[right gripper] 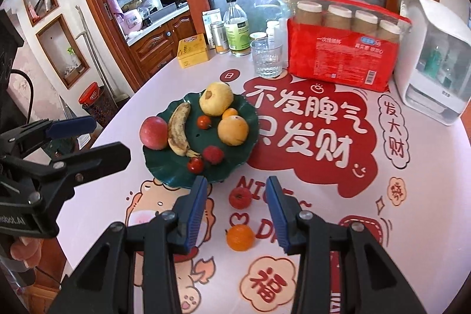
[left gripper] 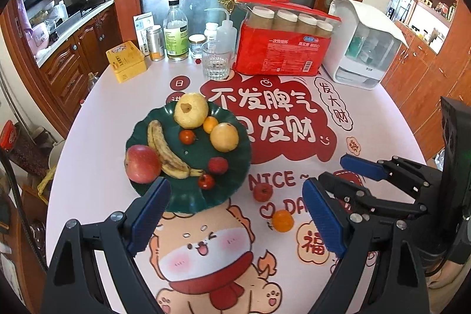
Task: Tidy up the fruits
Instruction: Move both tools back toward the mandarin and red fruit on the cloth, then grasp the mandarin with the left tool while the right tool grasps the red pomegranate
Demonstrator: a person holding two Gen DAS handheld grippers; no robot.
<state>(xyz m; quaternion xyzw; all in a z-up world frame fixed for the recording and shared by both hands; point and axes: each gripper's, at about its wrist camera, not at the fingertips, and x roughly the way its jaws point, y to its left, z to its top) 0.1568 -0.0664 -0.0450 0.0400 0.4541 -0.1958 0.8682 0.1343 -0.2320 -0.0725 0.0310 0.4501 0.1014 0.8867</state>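
Observation:
A dark green plate (left gripper: pixel 226 186) (right gripper: pixel 164 169) holds a red apple (left gripper: pixel 142 164), a spotted banana (left gripper: pixel 164 150), a yellow pear (left gripper: pixel 190 109), an orange (left gripper: pixel 224 136) and several small red and orange fruits. A small red fruit (left gripper: pixel 263 192) (right gripper: pixel 240 197) and a small orange fruit (left gripper: pixel 282 220) (right gripper: pixel 240 237) lie on the table in front of the plate. My left gripper (left gripper: pixel 235 219) is open and empty, near the plate's front edge. My right gripper (right gripper: pixel 237 211) is open and empty, with the two loose fruits between its fingers in view, below them.
At the table's back stand a drinking glass (left gripper: pixel 216 64), bottles and jars (left gripper: pixel 175 31), a yellow tin (left gripper: pixel 126 61), a red pack of paper cups (left gripper: pixel 282 40) and a white dispenser (left gripper: pixel 362 46). The right gripper (left gripper: pixel 353 184) shows at right in the left view.

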